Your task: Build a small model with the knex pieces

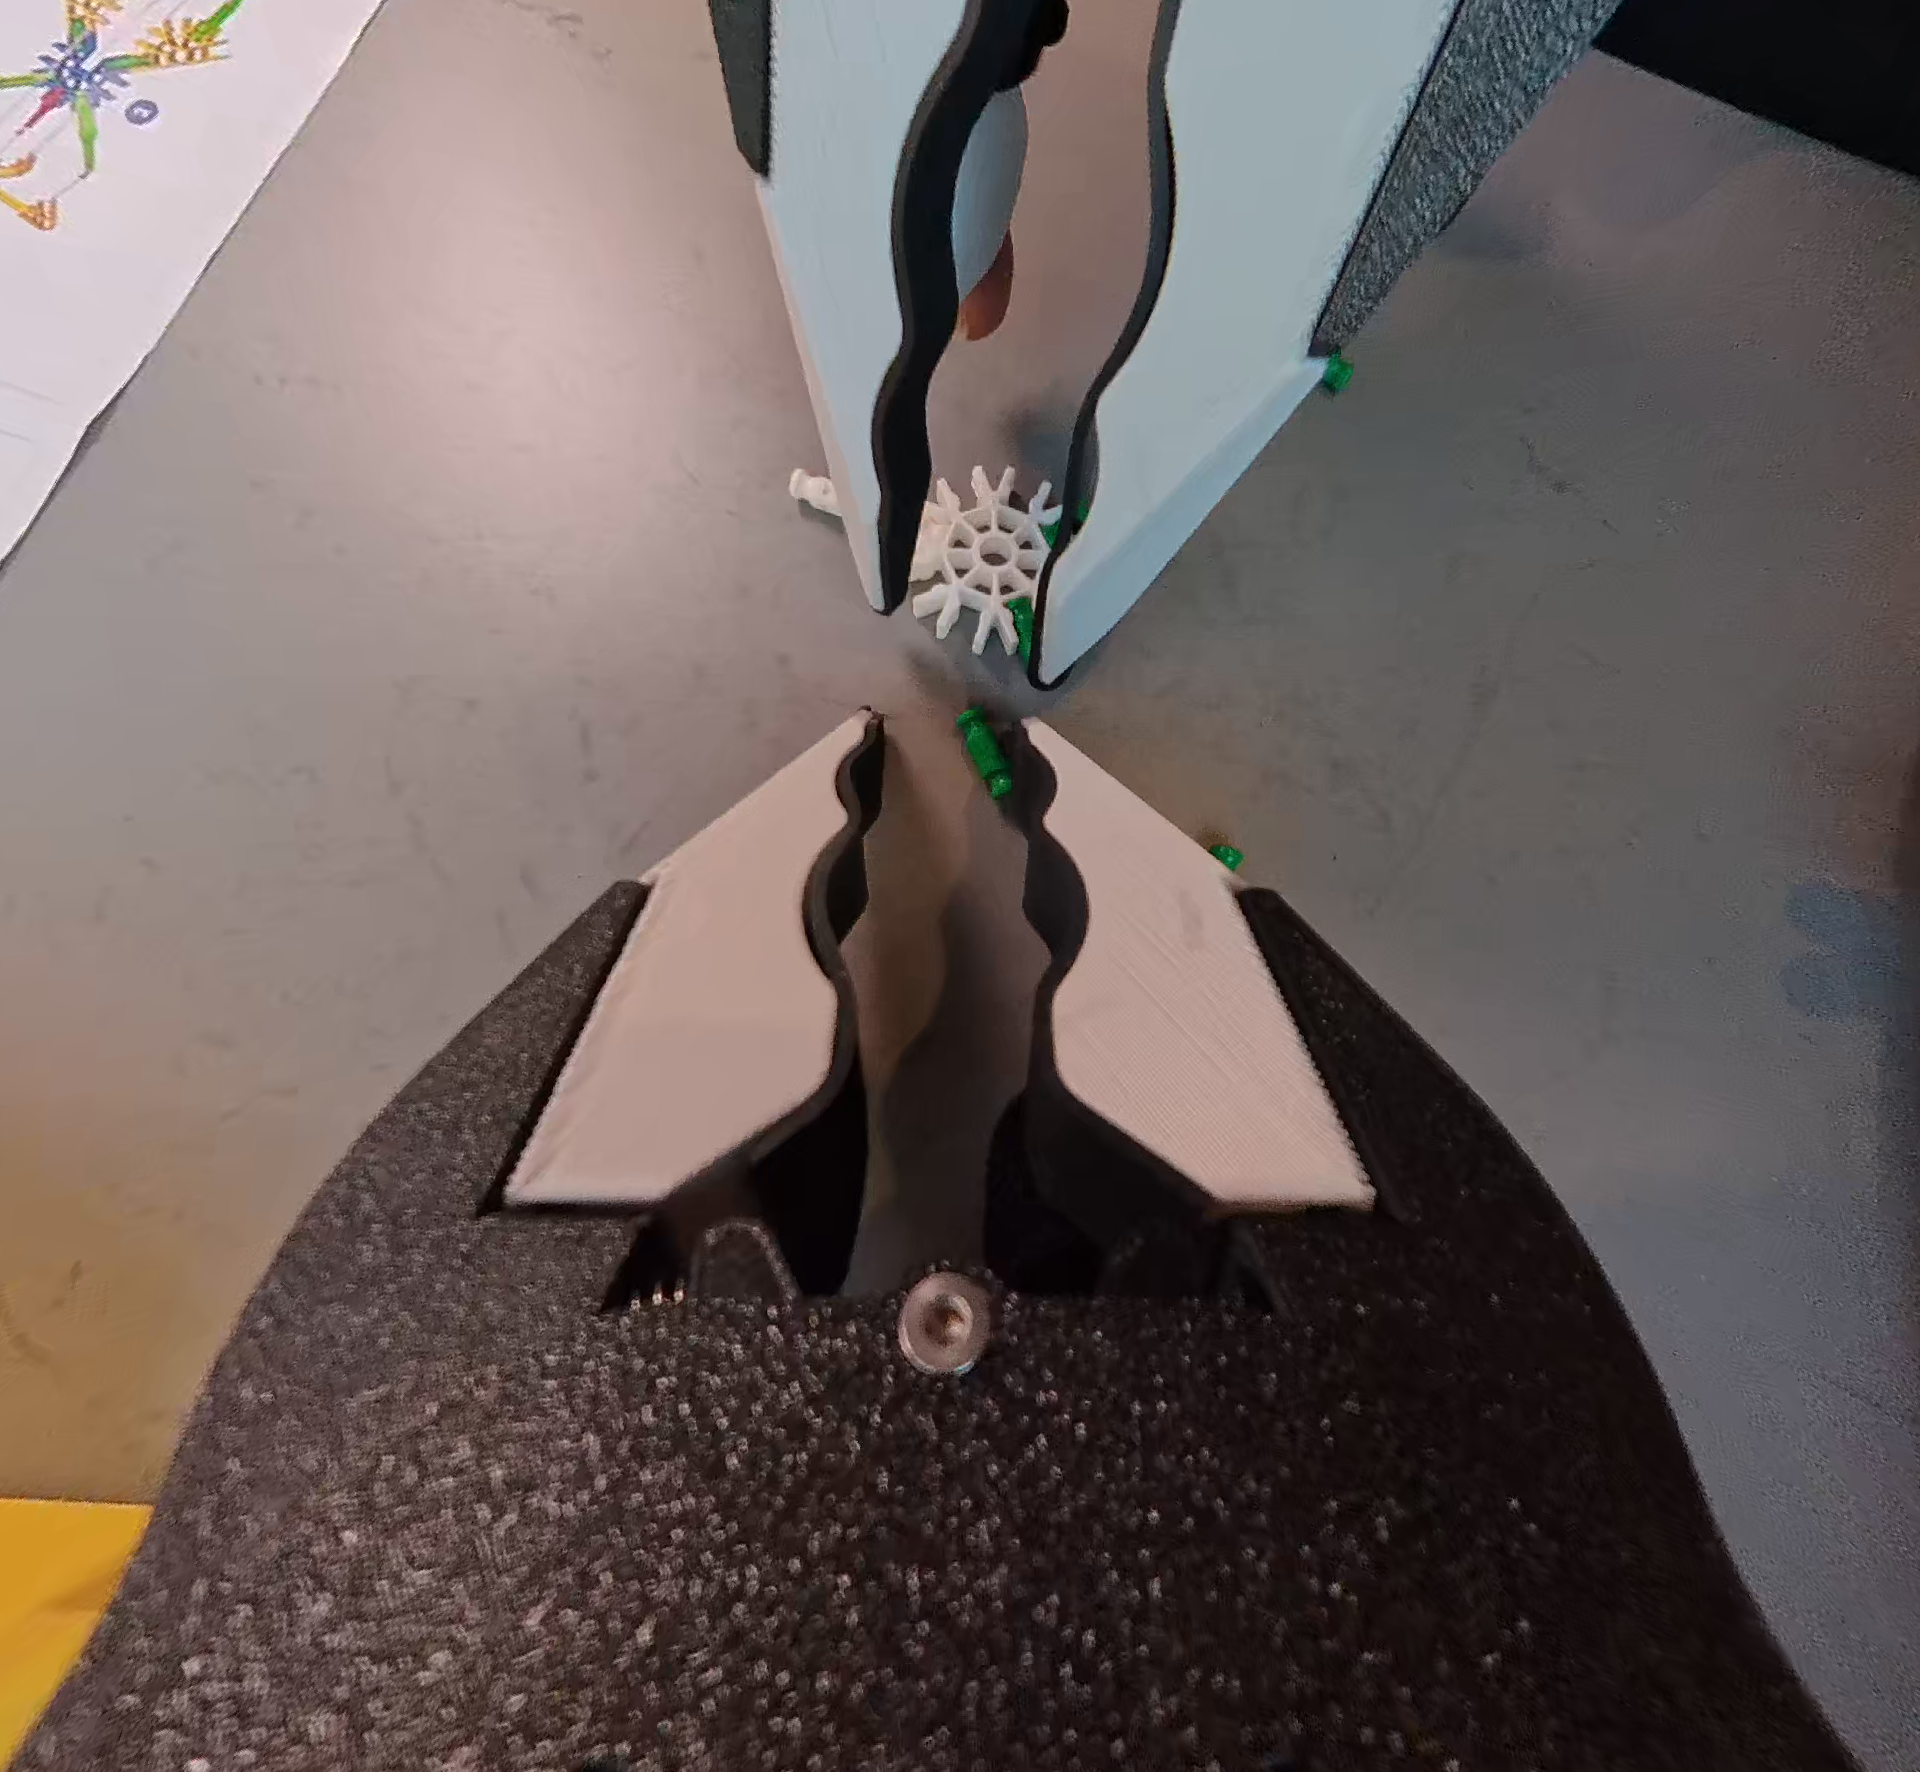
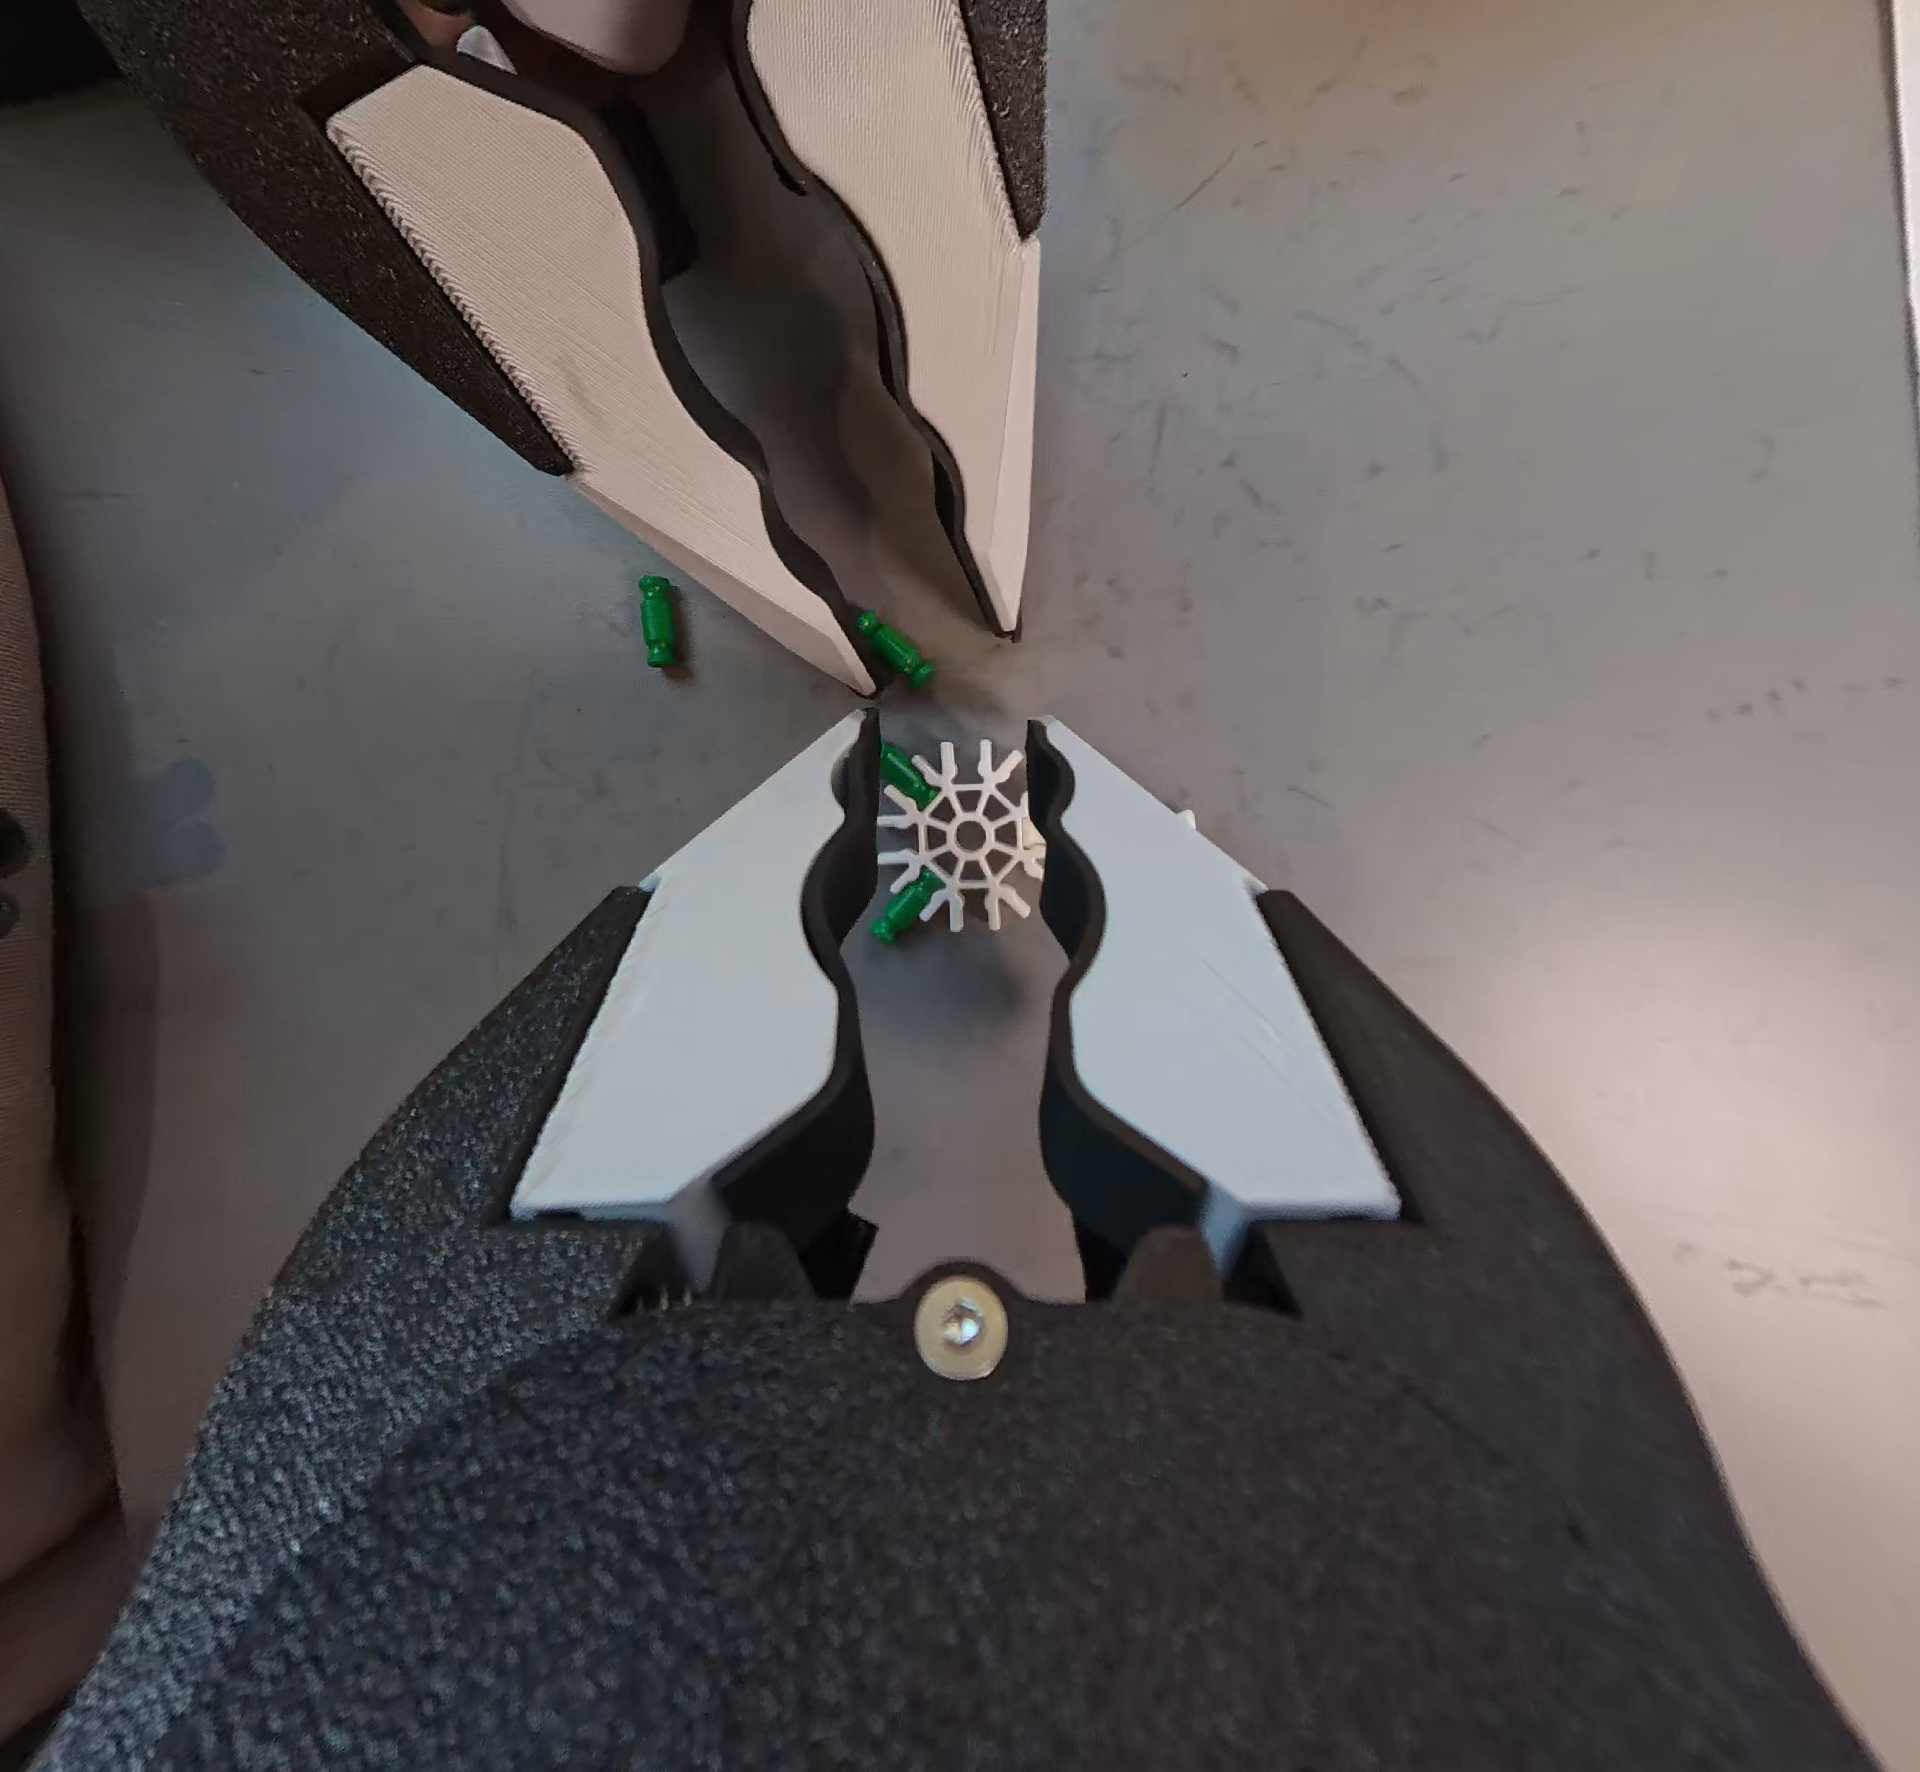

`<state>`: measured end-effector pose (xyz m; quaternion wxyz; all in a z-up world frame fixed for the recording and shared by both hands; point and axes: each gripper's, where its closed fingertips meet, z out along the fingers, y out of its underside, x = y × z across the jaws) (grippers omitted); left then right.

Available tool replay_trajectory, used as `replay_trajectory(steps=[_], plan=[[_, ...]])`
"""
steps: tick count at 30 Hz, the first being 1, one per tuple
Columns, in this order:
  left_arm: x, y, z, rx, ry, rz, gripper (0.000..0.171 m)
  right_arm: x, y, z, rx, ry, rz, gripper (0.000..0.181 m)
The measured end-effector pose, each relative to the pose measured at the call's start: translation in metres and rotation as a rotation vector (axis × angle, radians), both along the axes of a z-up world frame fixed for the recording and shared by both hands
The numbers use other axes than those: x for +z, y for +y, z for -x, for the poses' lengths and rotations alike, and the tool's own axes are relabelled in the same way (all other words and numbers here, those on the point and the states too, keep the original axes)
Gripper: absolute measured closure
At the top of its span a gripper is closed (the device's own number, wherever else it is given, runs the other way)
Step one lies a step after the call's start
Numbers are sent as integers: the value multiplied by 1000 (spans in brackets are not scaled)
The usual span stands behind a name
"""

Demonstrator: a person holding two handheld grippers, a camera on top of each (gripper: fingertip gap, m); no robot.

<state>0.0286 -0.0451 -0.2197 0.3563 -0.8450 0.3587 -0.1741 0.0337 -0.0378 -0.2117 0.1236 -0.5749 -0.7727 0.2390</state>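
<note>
Grey tabletop carries a white snowflake-shaped connector with short green rods plugged in at its 7 and 10 o'clock. Right gripper straddles it, jaws apart, not clamping. Left gripper, jaws apart, touches a loose green rod.

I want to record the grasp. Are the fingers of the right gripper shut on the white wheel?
Open. The right gripper straddles the white wheel lying flat on the table; gaps show beside both fingers.
</note>
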Motion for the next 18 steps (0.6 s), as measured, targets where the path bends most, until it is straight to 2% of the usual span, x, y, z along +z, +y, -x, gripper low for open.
replay_trajectory(steps=[10, 14, 18], plan=[[-1, -10, 2, -18, 14, 14, 161, 11, 9, -18, -80, 128, 58, 159], [0, -6, -1, -27, 21, -8, 167, 11, 5, -22, -69, 141, 70, 159], [14, 5, -4, -21, -1, -79, 167, 11, 2, -21, -41, 153, 43, 162]])
